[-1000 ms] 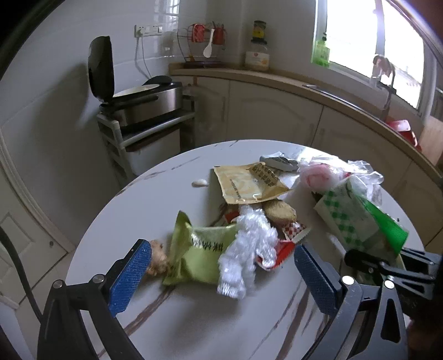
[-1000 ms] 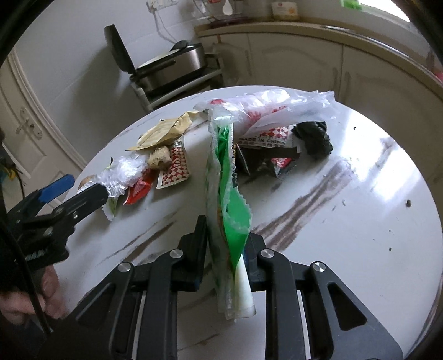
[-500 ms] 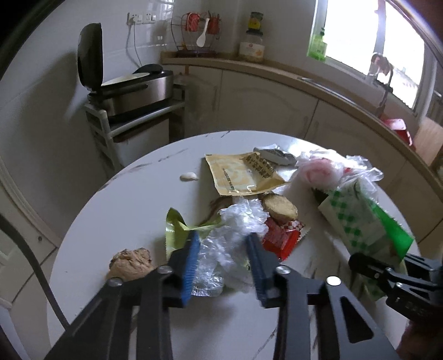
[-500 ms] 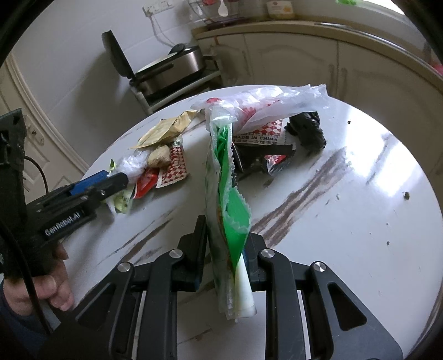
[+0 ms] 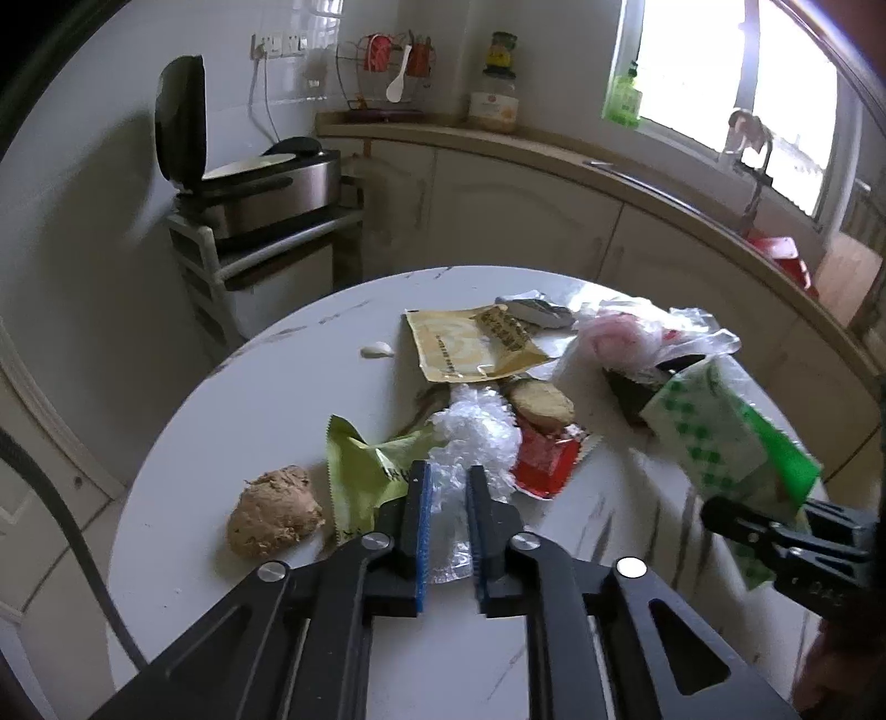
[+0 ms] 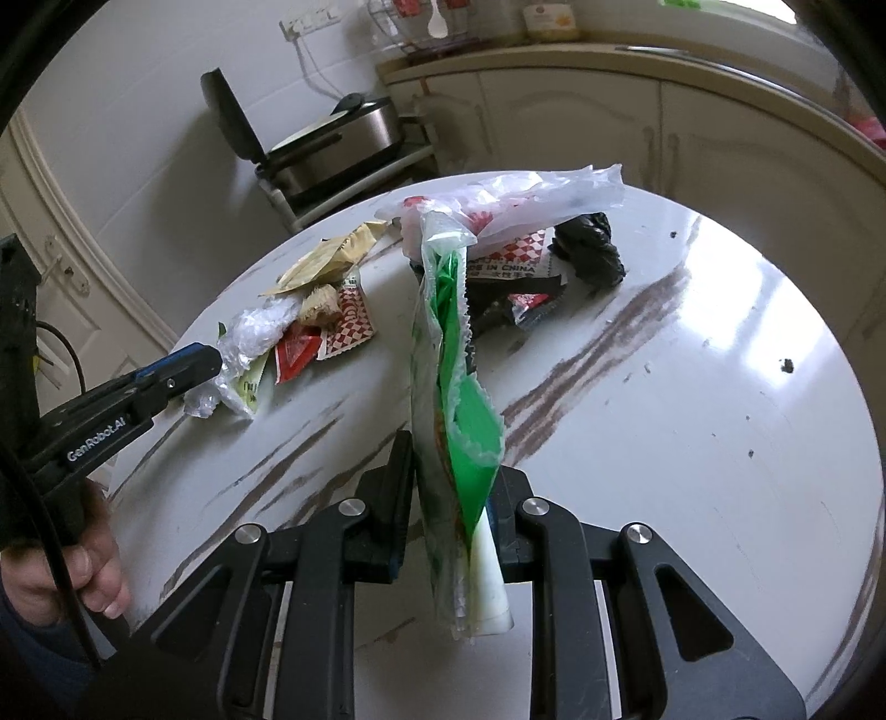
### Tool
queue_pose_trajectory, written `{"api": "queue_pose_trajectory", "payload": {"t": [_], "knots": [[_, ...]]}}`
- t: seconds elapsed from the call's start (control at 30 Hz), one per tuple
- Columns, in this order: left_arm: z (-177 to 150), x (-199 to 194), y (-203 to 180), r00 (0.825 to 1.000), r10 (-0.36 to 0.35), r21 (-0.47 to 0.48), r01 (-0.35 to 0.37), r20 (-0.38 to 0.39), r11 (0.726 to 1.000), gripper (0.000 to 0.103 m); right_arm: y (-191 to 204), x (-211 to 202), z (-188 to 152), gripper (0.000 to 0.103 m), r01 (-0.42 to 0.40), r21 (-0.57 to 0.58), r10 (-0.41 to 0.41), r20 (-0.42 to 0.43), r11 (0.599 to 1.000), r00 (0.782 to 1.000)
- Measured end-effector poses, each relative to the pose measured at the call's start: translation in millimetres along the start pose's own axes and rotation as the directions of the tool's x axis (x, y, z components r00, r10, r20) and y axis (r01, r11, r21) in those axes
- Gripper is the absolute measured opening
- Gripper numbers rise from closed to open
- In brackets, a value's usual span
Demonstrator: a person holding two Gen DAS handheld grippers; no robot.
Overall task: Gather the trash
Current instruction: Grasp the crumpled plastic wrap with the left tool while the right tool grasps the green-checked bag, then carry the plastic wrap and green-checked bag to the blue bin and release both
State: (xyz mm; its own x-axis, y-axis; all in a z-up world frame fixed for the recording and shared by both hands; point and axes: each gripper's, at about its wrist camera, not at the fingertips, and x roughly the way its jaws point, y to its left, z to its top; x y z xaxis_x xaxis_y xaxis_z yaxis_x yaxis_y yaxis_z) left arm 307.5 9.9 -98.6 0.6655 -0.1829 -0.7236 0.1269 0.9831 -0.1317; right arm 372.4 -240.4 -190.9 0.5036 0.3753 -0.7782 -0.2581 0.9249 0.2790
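A home kitchen, seen from over a round white marble-look table (image 5: 232, 410) strewn with snack wrappers (image 5: 470, 346). Cream cabinets (image 5: 498, 210) curve along the wall under a wooden countertop (image 5: 554, 147), which carries a jar (image 5: 494, 97), a wire rack with a white spoon (image 5: 397, 75) and a green bottle (image 5: 624, 99) by the bright window (image 5: 720, 94). A tap (image 5: 756, 166) stands at the sill. In the corner, an electric griddle (image 5: 266, 185) with its lid raised sits on a small white rack (image 5: 210, 271), plugged into a wall socket (image 5: 279, 44) on white tiles.
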Motion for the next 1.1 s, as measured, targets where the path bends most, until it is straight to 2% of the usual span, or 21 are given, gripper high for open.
{"api": "queue_pose_trajectory", "payload": {"t": [0.03, 0.07, 0.13, 0.3, 0.33, 0.37, 0.47, 0.5, 0.57, 0.67, 0.93, 1.1], "knots": [[0, 0, 0, 1.0, 0.013, 0.009, -0.013, 0.001, 1.0, 0.033, 0, -1, 0, 0.02, 0.001, -0.001, -0.001, 0.001, 1.0, 1.0], [2, 1, -3, 1.0, 0.02, 0.018, -0.02, 0.007, 1.0, 0.059, 1, -1, 0, 0.02, 0.002, -0.001, -0.002, 0.001, 1.0, 1.0], [4, -1, -6, 0.999, 0.024, 0.025, -0.025, 0.035, 0.999, 0.078, 0, -2, -1, 0.02, 0.004, -0.003, -0.004, 0.0, 1.0, 1.0], [11, 15, -12, 1.0, 0.017, 0.063, -0.017, 0.004, 0.998, 0.074, 1, -2, -1, 0.02, 0.009, 0.001, -0.009, 0.001, 1.0, 1.0], [13, 20, -12, 1.0, 0.014, 0.067, -0.013, -0.011, 0.998, 0.066, 0, -2, 0, 0.02, 0.01, 0.001, -0.01, 0.002, 1.0, 1.0], [13, 26, -12, 1.0, 0.007, 0.068, -0.005, -0.029, 0.998, 0.053, 0, -2, 0, 0.02, 0.011, 0.001, -0.011, 0.003, 1.0, 1.0], [15, 36, -11, 0.998, -0.019, 0.061, 0.022, -0.054, 0.998, 0.034, 0, -2, 1, 0.02, 0.012, 0.003, -0.012, 0.004, 1.0, 1.0], [15, 35, -10, 0.998, -0.027, 0.058, 0.03, -0.051, 0.998, 0.032, 0, -2, 1, 0.02, 0.013, 0.003, -0.013, 0.003, 1.0, 1.0], [17, 33, -7, 0.998, -0.047, 0.055, 0.049, -0.047, 0.997, 0.02, 0, -2, 0, 0.02, 0.012, 0.005, -0.012, 0.002, 1.0, 1.0], [16, 27, -3, 0.997, -0.063, 0.042, 0.065, -0.038, 0.997, 0.016, 1, -3, -2, 0.02, 0.01, 0.008, -0.01, 0.004, 1.0, 1.0], [5, -10, 4, 0.994, -0.11, 0.003, 0.11, -0.016, 0.994, 0.016, -2, -17, -5, 0.02, -0.004, 0.018, 0.004, 0.033, 1.0, 0.999], [-6, -32, 2, 0.993, -0.115, 0.009, 0.115, -0.003, 0.993, 0.016, -5, -26, -9, 0.019, -0.001, 0.022, 0.0, 0.038, 1.0, 0.999]]}}
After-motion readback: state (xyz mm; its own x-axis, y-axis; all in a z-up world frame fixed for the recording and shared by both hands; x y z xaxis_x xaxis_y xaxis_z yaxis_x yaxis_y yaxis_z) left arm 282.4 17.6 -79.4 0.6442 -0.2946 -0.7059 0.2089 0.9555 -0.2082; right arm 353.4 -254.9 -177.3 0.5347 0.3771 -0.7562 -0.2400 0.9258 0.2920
